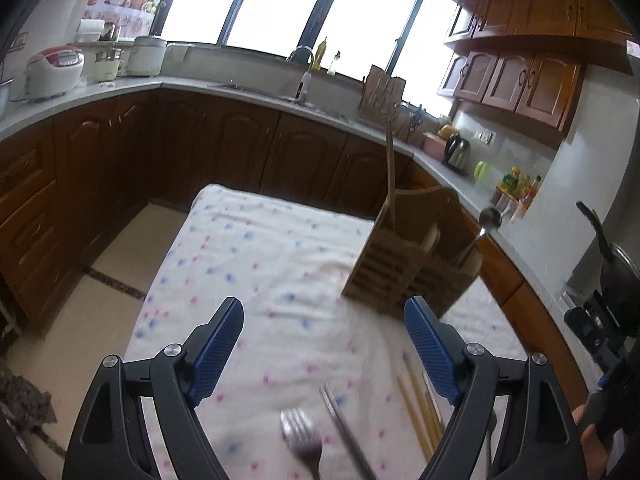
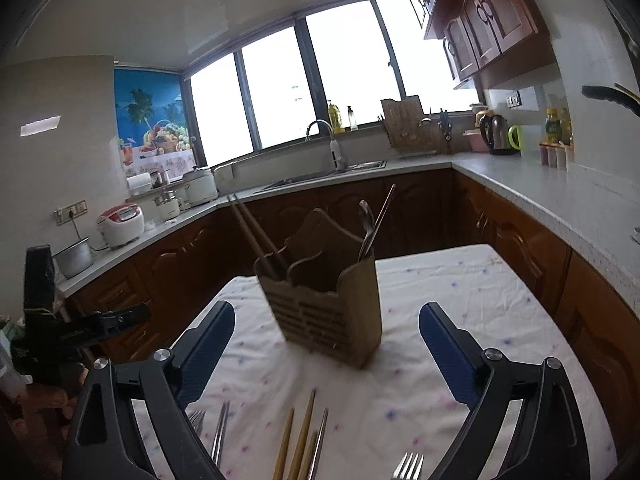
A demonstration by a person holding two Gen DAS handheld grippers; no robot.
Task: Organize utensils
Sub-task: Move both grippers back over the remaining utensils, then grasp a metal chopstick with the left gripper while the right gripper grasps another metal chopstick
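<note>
A brown slatted utensil holder stands on the speckled tablecloth, with chopsticks and a spoon upright in it. My left gripper is open above the cloth, nothing between its blue pads; a fork, metal chopsticks and wooden chopsticks lie below it. My right gripper is open facing the holder, apart from it. Wooden chopsticks, metal chopsticks and a fork lie near its base.
Brown cabinets and a grey countertop wrap around the table. A sink with a tap, rice cookers, a kettle and bottles stand on the counter. The other gripper's black body shows at the left.
</note>
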